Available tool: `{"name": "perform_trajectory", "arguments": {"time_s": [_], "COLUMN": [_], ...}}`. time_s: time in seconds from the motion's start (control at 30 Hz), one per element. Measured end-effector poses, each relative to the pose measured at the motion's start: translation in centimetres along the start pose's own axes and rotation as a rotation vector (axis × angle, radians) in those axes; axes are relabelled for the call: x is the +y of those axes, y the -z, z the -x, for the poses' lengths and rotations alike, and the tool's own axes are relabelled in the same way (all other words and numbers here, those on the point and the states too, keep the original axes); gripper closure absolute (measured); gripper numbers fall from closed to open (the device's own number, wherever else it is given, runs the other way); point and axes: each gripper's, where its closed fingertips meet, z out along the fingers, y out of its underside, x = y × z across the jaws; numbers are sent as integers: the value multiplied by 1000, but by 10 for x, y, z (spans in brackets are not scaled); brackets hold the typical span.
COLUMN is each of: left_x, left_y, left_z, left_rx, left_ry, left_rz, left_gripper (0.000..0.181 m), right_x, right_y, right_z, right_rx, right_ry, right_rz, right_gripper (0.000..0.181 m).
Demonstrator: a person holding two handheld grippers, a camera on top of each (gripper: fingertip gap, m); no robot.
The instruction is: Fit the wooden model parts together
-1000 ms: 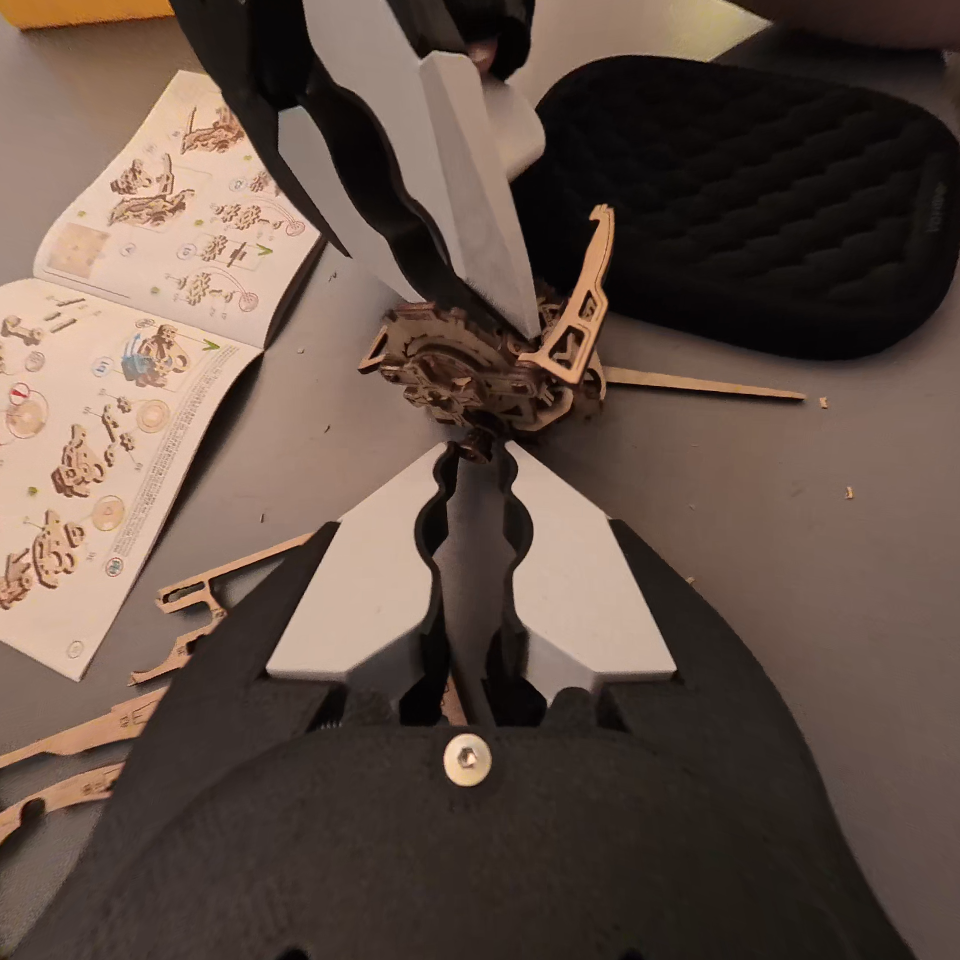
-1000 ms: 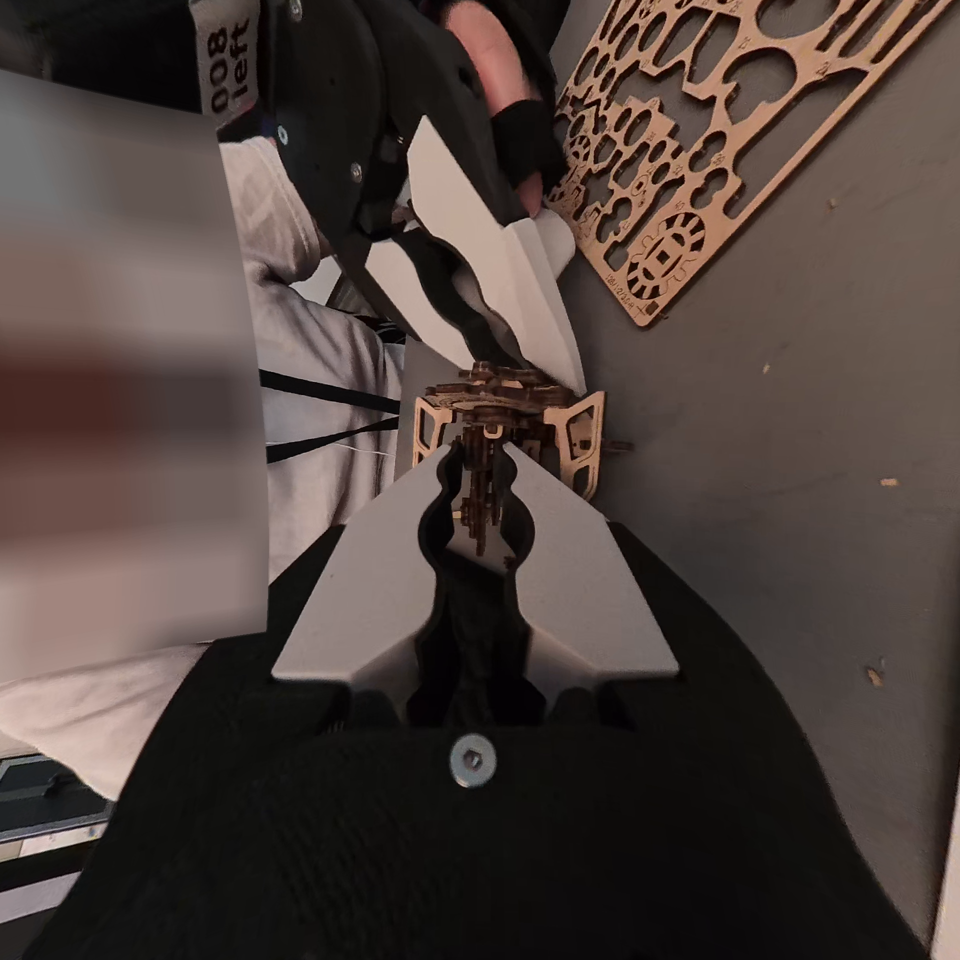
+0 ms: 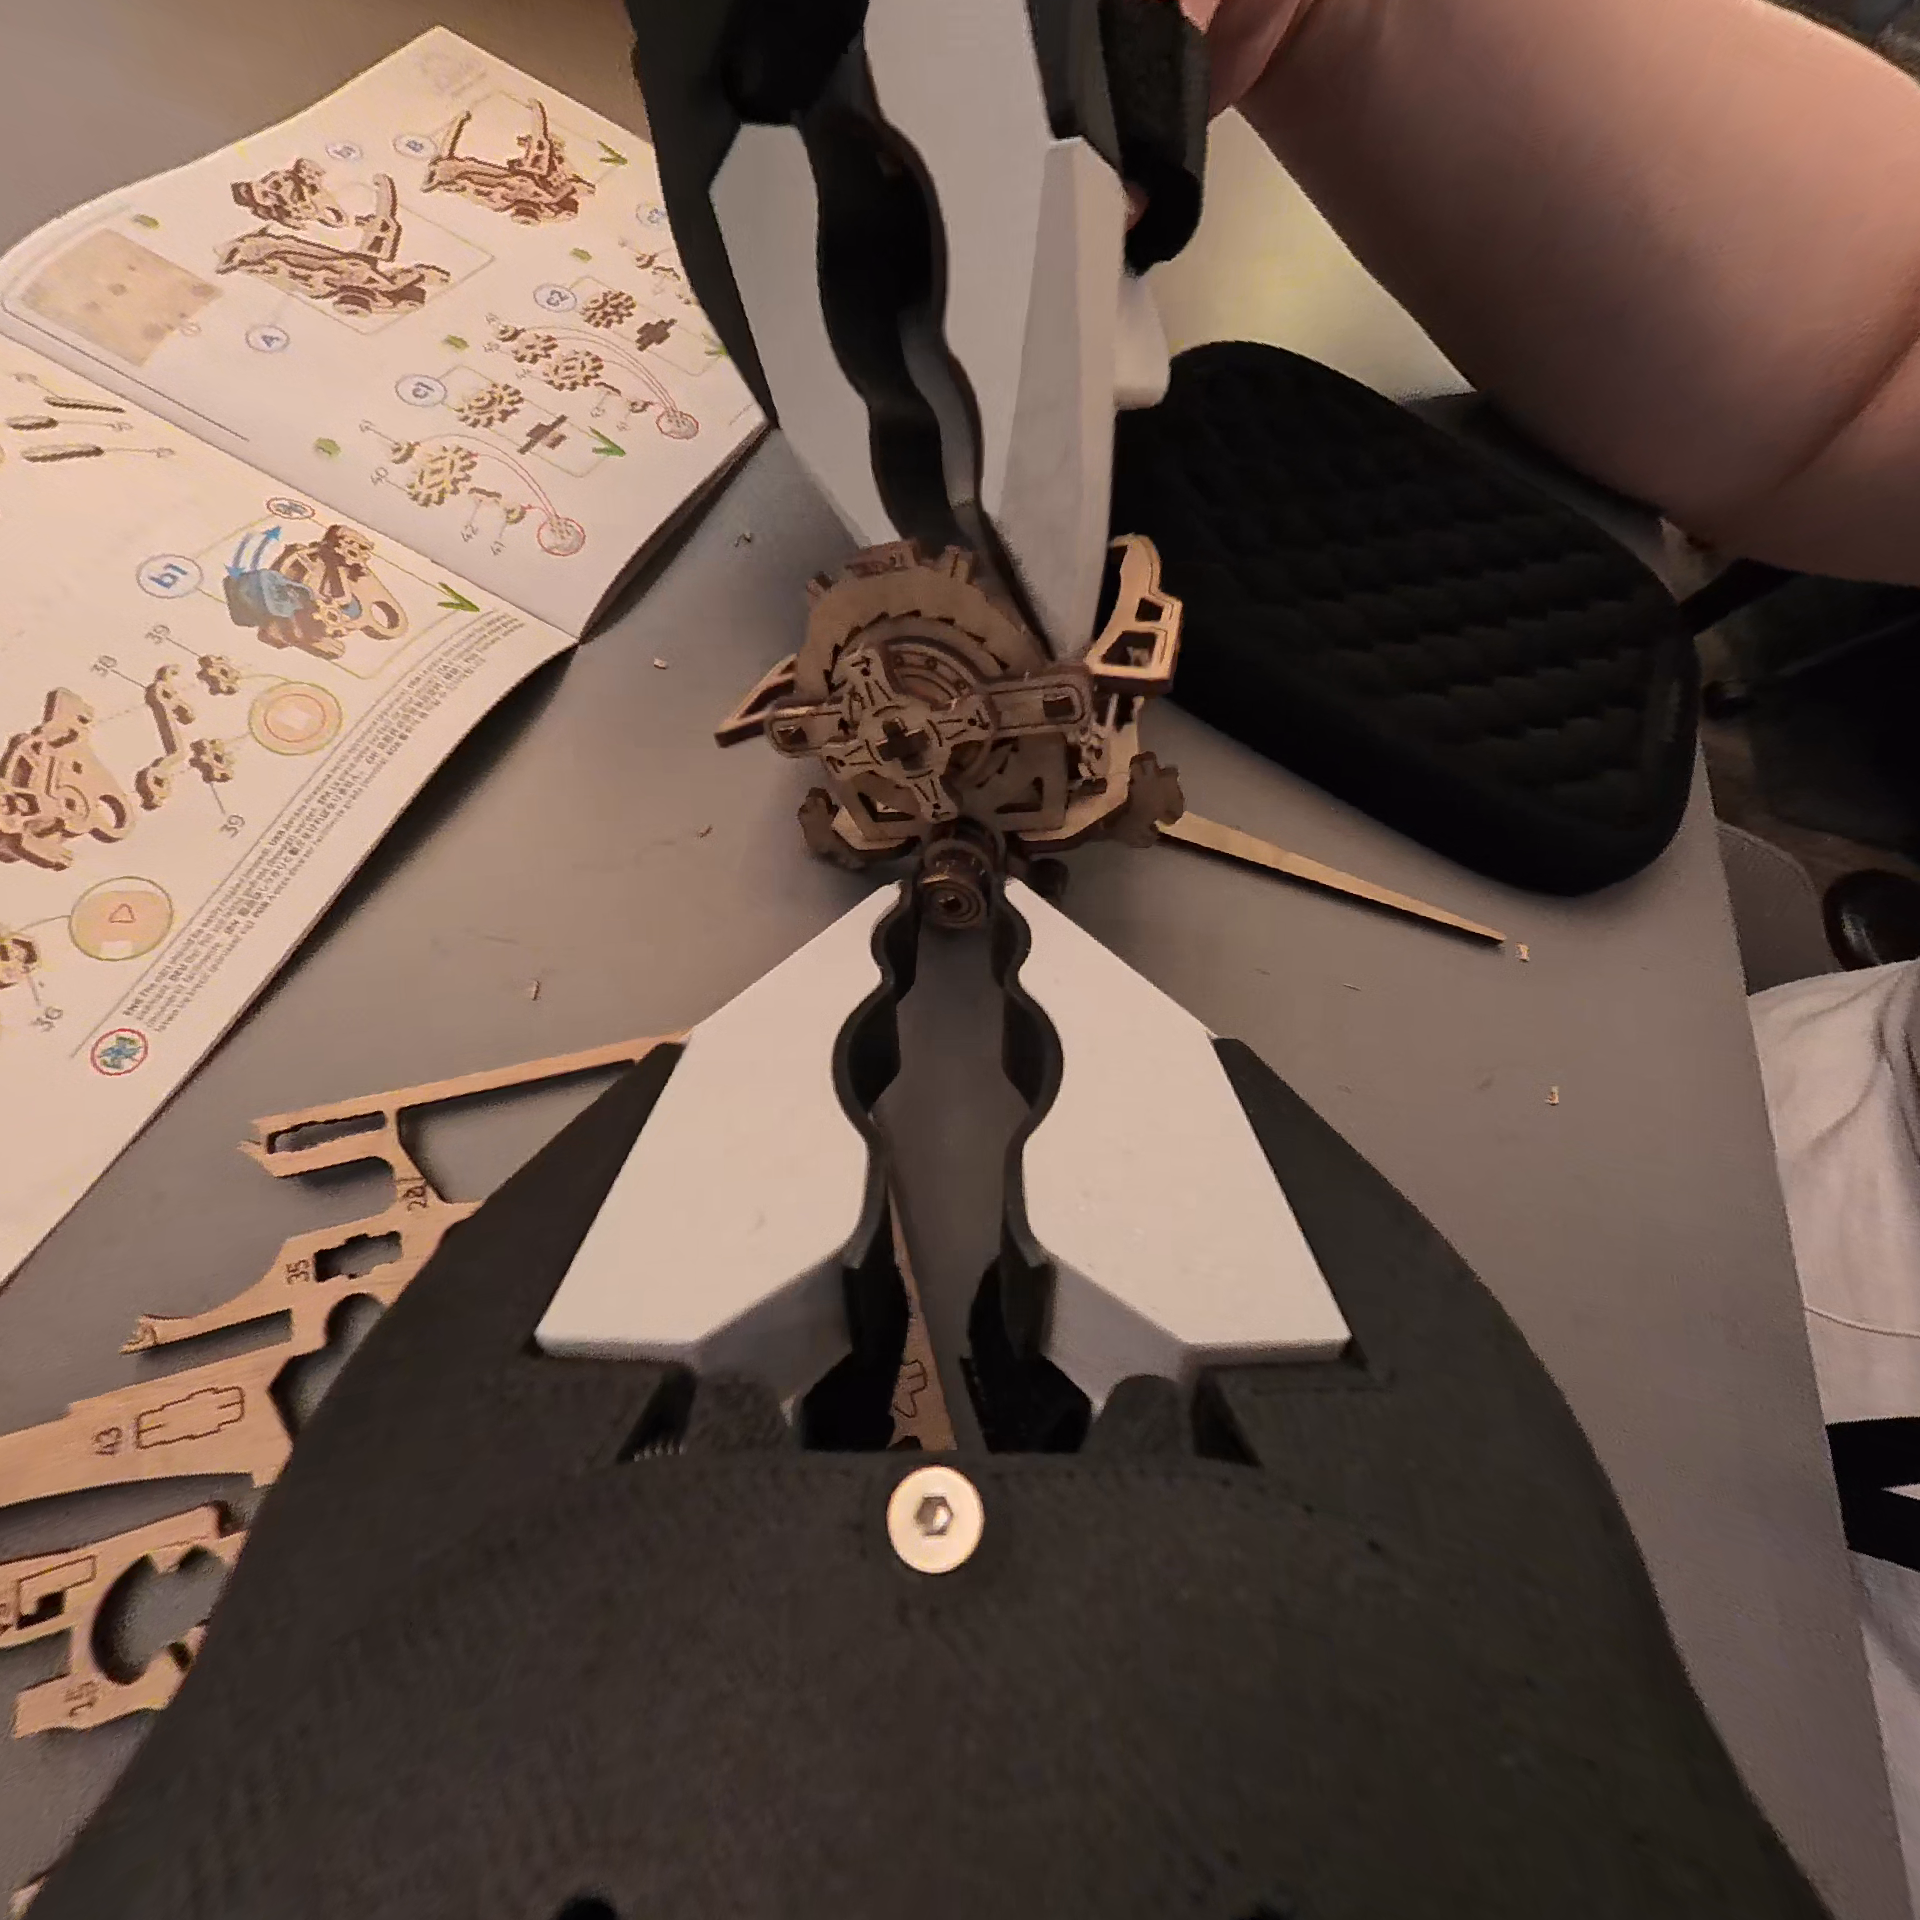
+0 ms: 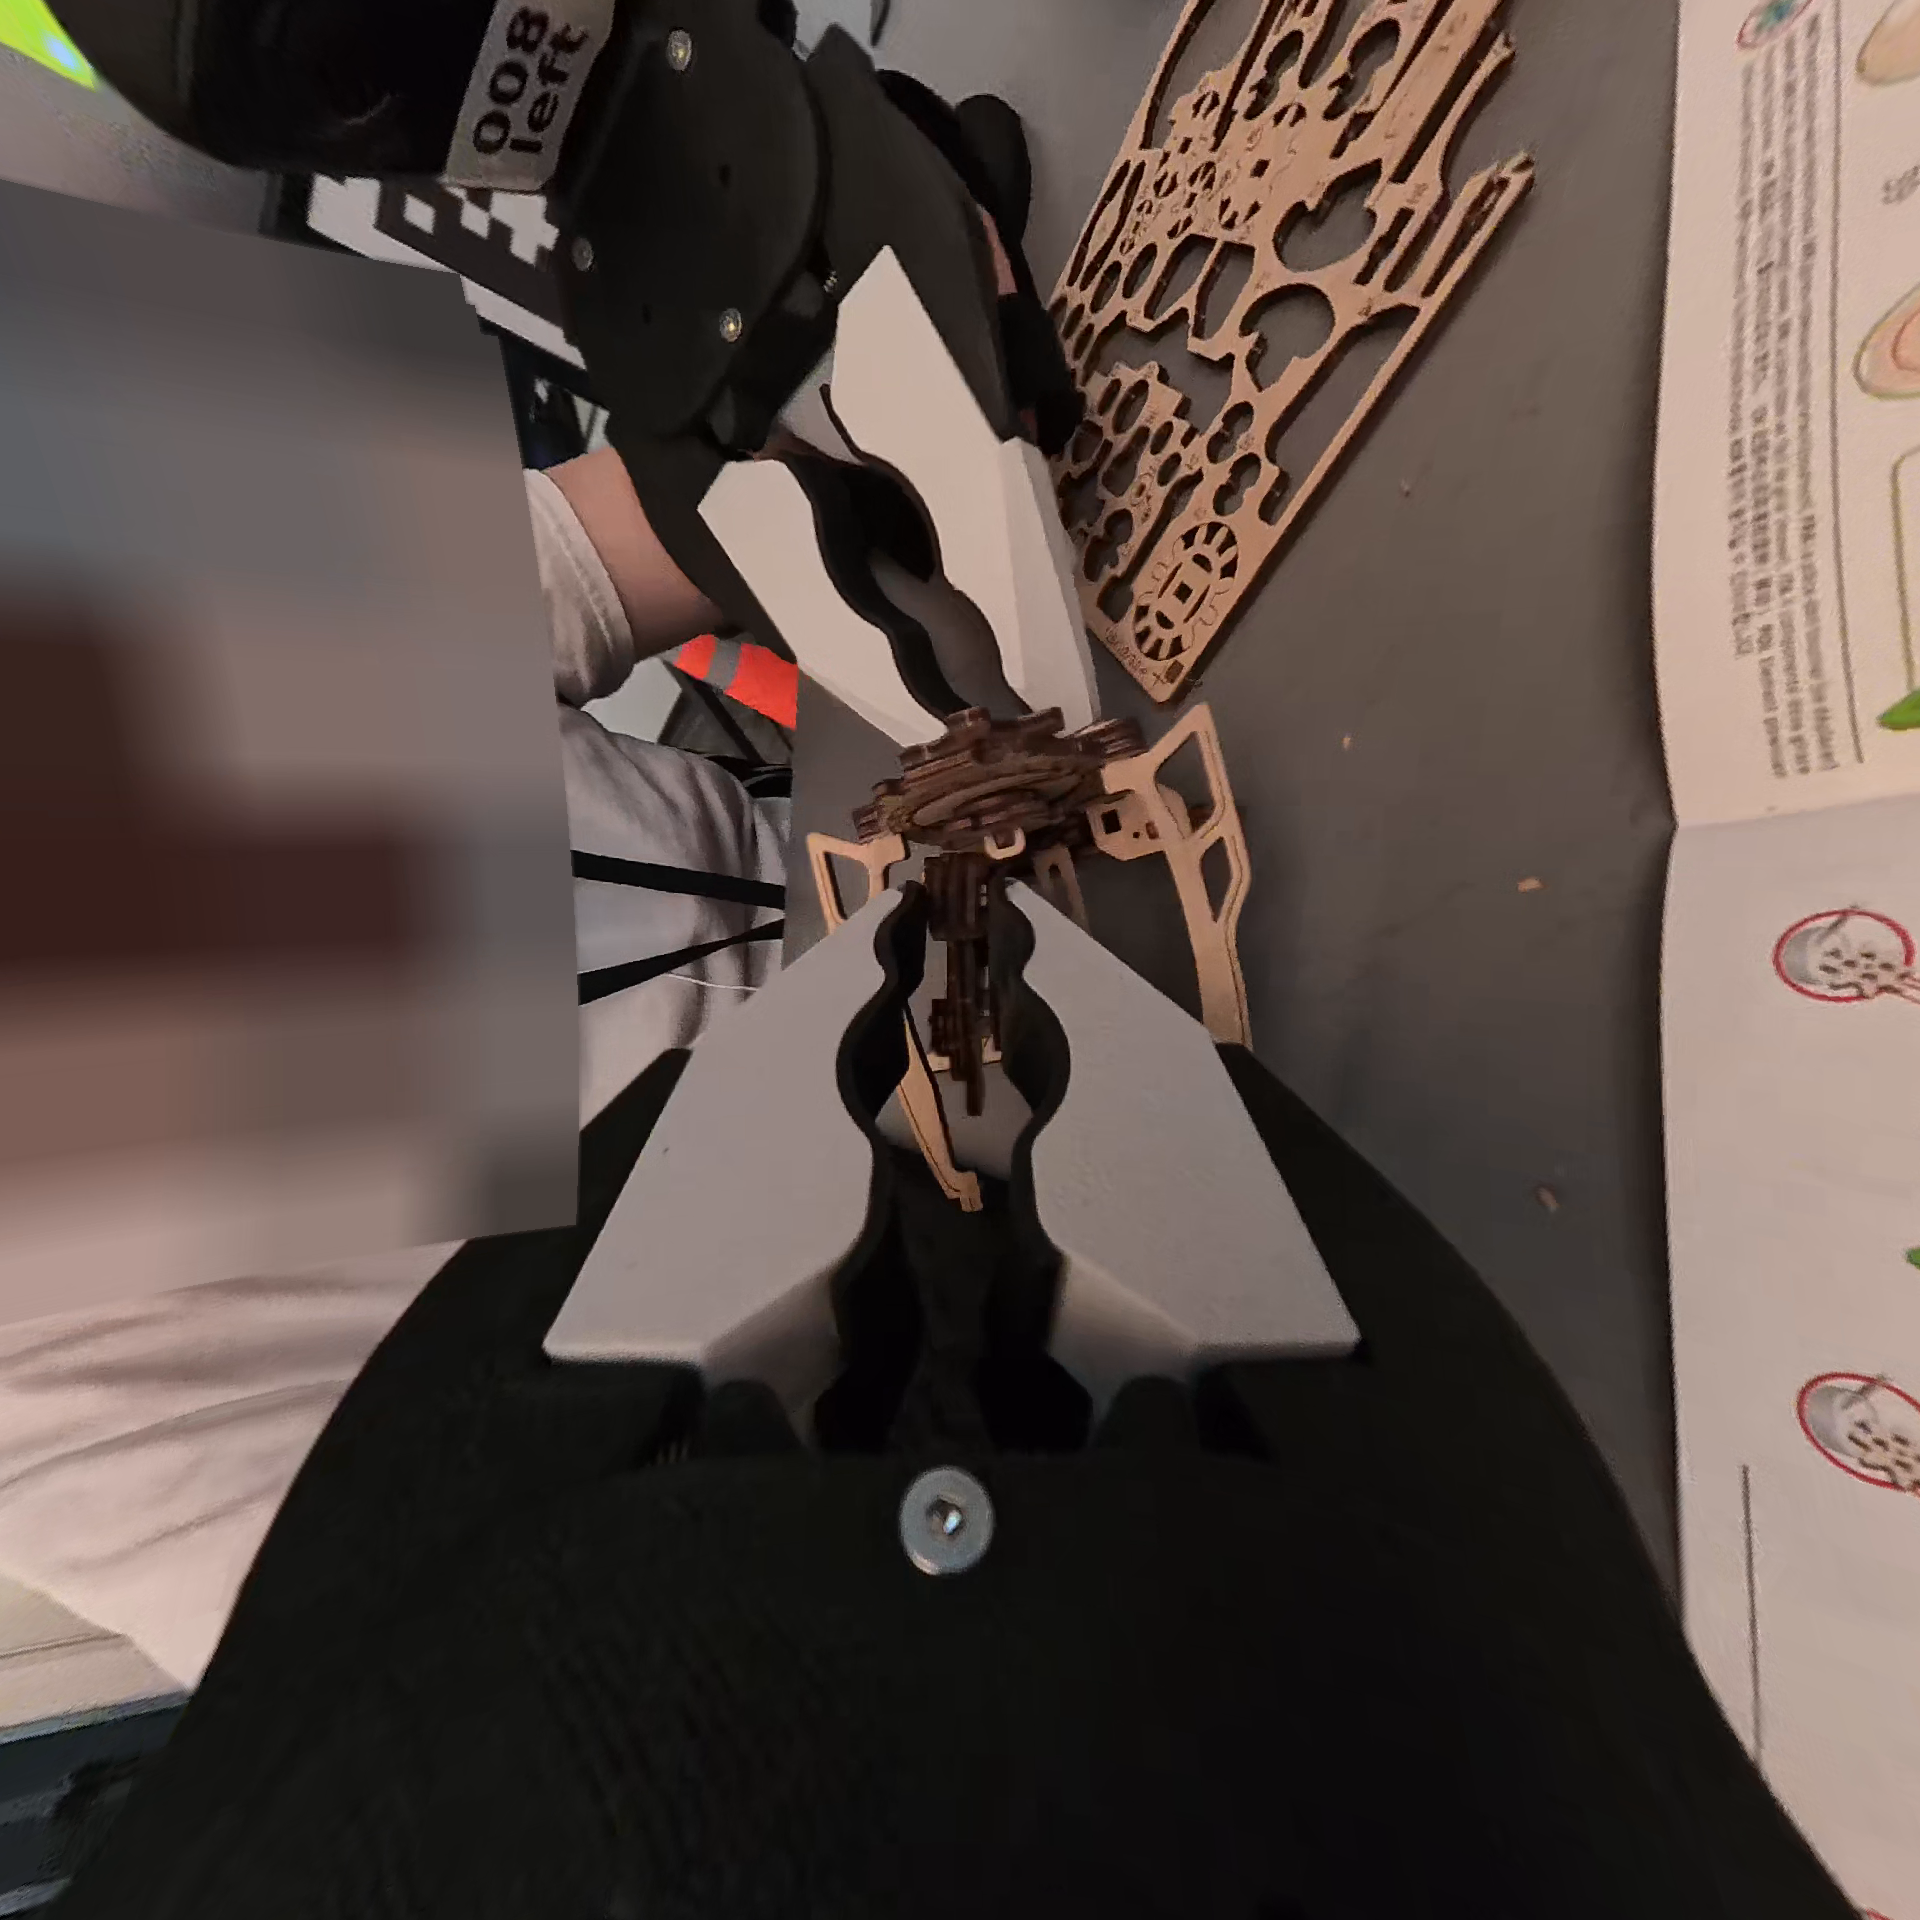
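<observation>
Here, both grippers (image 3: pixel 958 894) (image 4: pixel 961 894) pinching wooden model (image 3: pixel 940 727), mid-table.

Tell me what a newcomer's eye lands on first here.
First, the dark wooden gear assembly at centre, pinched between the left gripper from below and the right gripper from above. Next, the open illustrated instruction booklet on the grey table to the left, and the black quilted pad to the right.
</observation>
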Motion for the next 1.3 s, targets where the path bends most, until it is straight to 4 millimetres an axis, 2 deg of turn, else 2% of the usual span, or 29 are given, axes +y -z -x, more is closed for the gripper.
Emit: {"name": "perform_trajectory", "arguments": {"time_s": [0.07,0.17,0.23,0.33,0.47,0.63,0.77,0.97,1.3], "left_x": [-1,0,4,15,12,13,11,13,8], "left_y": [0,0,0,-3,-6,-7,-6,-9,-6], "left_z": [2,0,-2,4,12,10,5,2,-1], "left_rx": [-10,-21,-54,-167,-280,-229,-170,-48,11], "left_ry": [12,-8,-83,-206,-298,-217,-172,-50,33], "left_rz": [-6,12,26,96,108,99,73,65,25], "left_gripper": [169,156,146,139,136,137,152,153,157], "right_x": [2,7,7,8,8,8,6,7,9], "right_y": [-1,-5,-8,-9,-11,-12,-11,-10,-7], "right_z": [1,-4,-4,-8,-7,-6,-4,-6,-7], "right_rx": [20,61,63,81,77,58,51,78,145], "right_ry": [24,47,44,53,62,72,99,112,131], "right_rz": [19,52,52,56,56,48,37,49,58], "right_gripper": [170,170,170,170,170,170,170,170,170]}}
